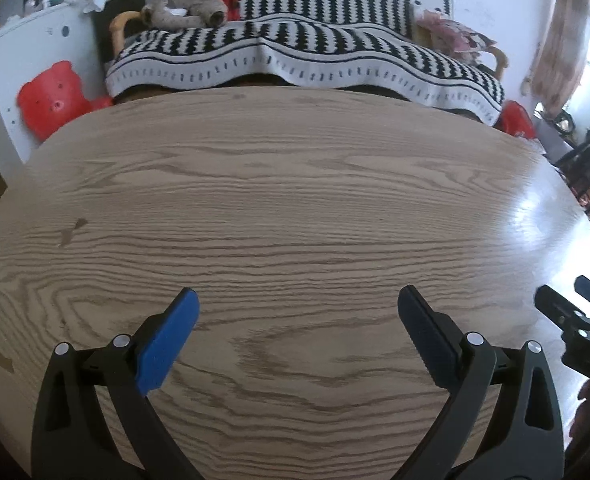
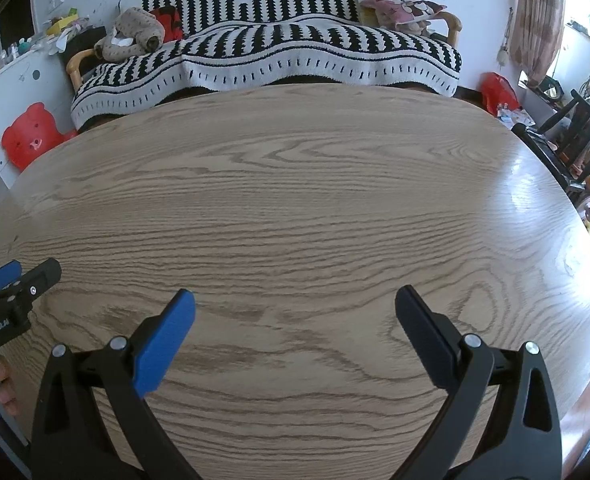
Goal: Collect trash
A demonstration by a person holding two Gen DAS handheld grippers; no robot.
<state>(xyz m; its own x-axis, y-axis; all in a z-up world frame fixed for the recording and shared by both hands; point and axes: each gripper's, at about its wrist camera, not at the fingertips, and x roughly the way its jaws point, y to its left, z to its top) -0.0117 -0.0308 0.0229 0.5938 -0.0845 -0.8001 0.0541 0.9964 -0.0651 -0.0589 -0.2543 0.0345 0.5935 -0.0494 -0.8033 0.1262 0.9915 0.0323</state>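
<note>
a wooden table [image 1: 279, 200] sits before a sofa draped in a black-and-white blanket [image 1: 303, 56]; a red bear-shaped stool [image 1: 51, 98] stands nearby.

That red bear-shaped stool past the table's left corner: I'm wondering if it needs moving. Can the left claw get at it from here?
Probably not from here. The left claw is open over the wooden table, while the red bear-shaped stool stands off the table's far left corner, on the floor.

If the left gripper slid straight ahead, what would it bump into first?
Probably nothing on the wooden table; the open left gripper faces bare wood. Past the edge, likely the black-and-white striped blanket.
</note>
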